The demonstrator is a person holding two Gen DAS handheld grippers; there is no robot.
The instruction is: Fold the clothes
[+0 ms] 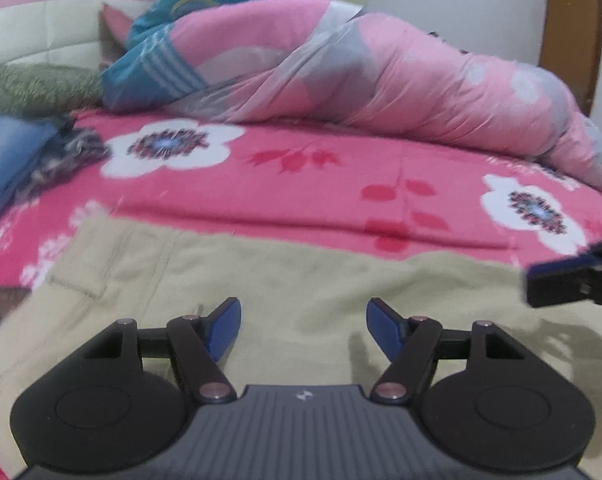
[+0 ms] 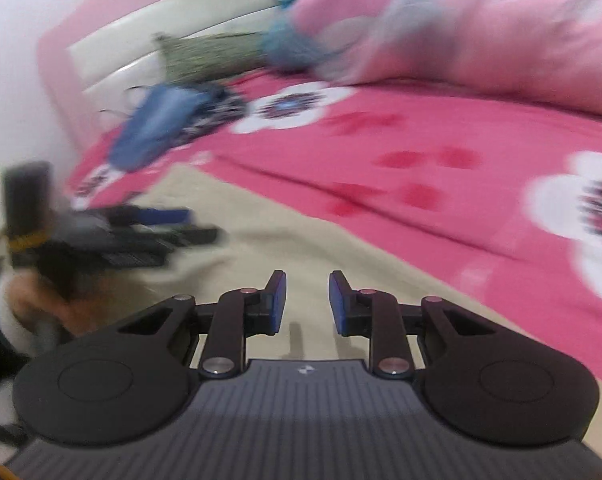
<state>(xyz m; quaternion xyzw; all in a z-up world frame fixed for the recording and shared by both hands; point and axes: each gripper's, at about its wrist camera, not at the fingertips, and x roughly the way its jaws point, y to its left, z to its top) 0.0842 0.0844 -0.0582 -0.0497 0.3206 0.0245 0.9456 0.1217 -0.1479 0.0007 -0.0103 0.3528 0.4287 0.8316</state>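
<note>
one beige garment (image 1: 301, 280) on the bed; left tongs (image 1: 303, 330) wide, right tongs (image 2: 307, 304) narrowly apart, both empty

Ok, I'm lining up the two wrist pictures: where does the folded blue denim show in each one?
Left wrist view: the blue denim lies at the far left edge, on the pink flowered bedsheet.
Right wrist view: the blue denim sits upper left, tilted, near the headboard.
Shared landmark: the white flower print just right of the denim in both views.
</note>
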